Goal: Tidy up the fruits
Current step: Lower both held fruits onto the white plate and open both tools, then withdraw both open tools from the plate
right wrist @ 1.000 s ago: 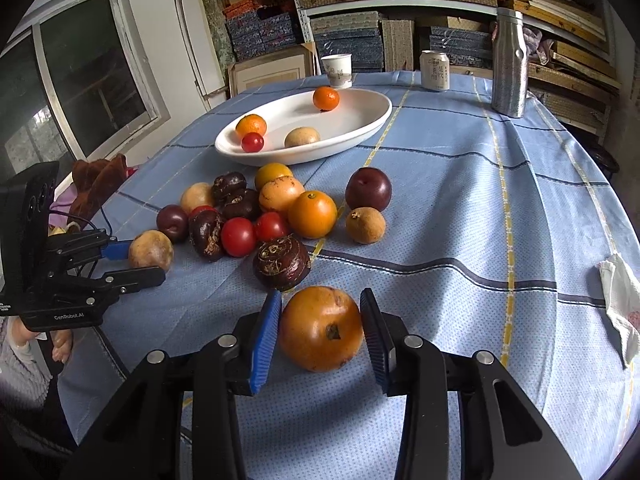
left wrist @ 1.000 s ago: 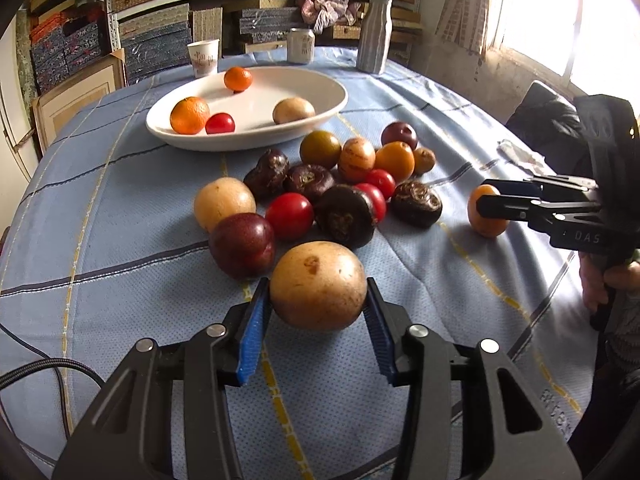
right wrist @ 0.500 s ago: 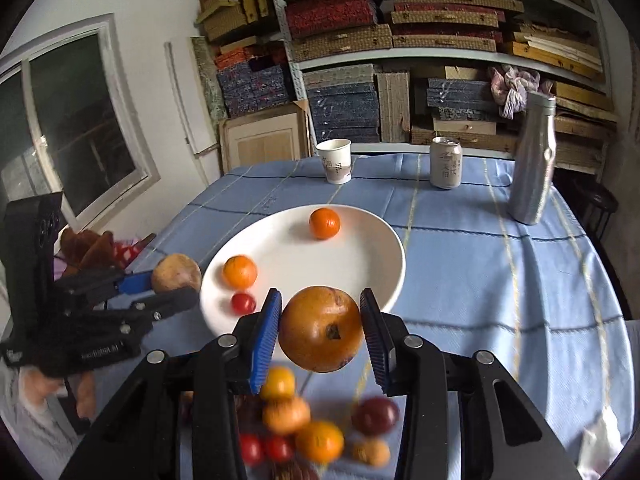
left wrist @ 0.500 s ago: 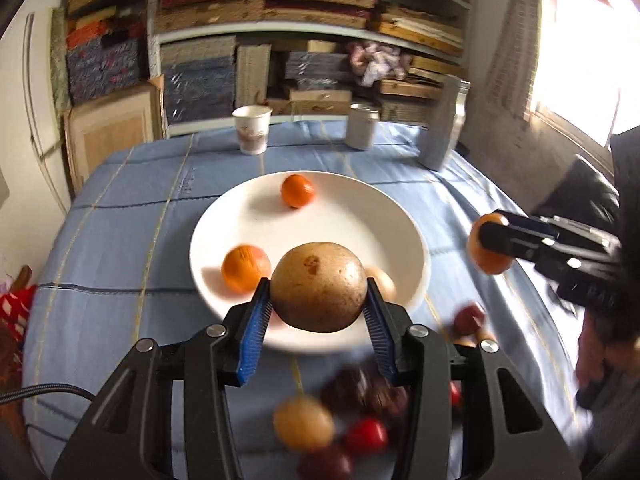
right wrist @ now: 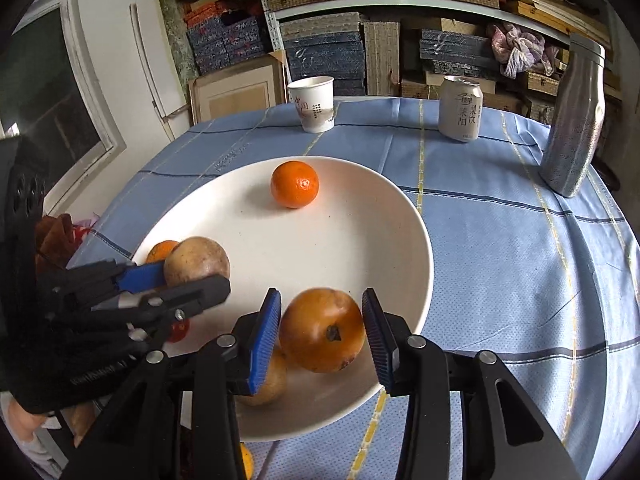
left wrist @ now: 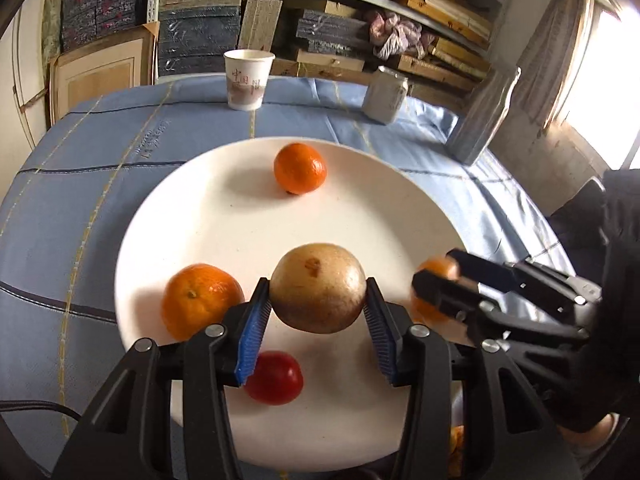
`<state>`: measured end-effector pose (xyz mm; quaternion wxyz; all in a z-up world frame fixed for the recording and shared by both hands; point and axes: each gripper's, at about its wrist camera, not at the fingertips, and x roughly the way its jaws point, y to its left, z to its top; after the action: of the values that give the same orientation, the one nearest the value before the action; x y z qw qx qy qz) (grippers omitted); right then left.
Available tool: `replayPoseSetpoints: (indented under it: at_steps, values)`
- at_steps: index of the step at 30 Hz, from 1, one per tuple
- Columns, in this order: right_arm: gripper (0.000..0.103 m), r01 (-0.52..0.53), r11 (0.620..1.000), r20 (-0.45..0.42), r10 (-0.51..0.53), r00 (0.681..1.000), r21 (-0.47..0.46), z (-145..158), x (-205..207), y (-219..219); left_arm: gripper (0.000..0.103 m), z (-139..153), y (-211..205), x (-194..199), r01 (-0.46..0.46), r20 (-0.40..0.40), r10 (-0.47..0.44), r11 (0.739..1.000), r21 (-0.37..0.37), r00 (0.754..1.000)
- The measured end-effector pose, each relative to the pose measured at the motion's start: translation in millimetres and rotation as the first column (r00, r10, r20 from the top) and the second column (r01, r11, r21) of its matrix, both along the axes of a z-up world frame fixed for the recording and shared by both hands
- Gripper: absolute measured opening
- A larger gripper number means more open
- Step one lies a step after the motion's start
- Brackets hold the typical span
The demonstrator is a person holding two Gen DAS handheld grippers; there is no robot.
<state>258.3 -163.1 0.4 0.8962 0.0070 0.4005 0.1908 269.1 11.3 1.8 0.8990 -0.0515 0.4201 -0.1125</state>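
two grippers hang over a white plate [left wrist: 168, 216], each with one fruit between its blue pads, and both sets of jaws are opening. nearest, the left gripper [left wrist: 318, 312] has a tan round fruit [left wrist: 318, 286] between its pads above the plate's near middle; a gap shows on the right side. the right gripper [right wrist: 322, 332] has an orange-brown fruit [right wrist: 322, 330] above the plate's near right edge, gaps on both sides. on the plate lie a red tomato [left wrist: 276, 378], a near mandarin [left wrist: 200, 304] on the left and a far mandarin [left wrist: 300, 168]. my advice: release low and gently, so neither fruit rolls off or knocks its neighbours. beyond stand a paper cup [right wrist: 312, 102] and a can [right wrist: 460, 108].
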Motion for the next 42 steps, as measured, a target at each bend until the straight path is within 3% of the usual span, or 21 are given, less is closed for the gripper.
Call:
replayPoseSetpoints:
  at_steps: [8,12,16,22,26,35,42]
  values:
    - [0.045,0.003,0.998,0.049,-0.006,0.999,0.064,24,-19,-12,0.066,17,8,-16,-0.029,0.059,0.028,0.999,0.014,0.998]
    - [0.061,0.008,0.991,0.12,-0.024,0.992,0.131,51,-48,-28,0.083,41,22,-46,-0.079,0.149,0.075,0.997,0.017,0.986]
    - [0.065,0.003,0.986,0.178,-0.033,0.983,0.169,67,-80,-42,0.093,51,34,-87,-0.101,0.195,0.096,0.995,0.013,0.976]
    - [0.074,0.033,0.983,0.249,-0.077,0.966,0.178,50,-143,-75,0.095,37,45,-160,-0.135,0.228,0.124,0.99,0.033,0.966]
    - [0.078,0.062,0.985,0.212,-0.095,0.973,0.161,21,-174,-95,0.095,15,45,-197,-0.124,0.192,0.108,0.99,0.073,0.976]
    - [0.086,0.099,0.98,0.174,-0.129,0.976,0.172,11,-181,-105,0.095,-13,20,-205,-0.046,0.12,0.024,0.981,0.189,0.992]
    - [0.09,0.101,0.982,0.158,-0.126,0.979,0.159,7,-181,-103,0.097,-19,24,-198,-0.04,0.068,0.029,0.984,0.172,0.997]
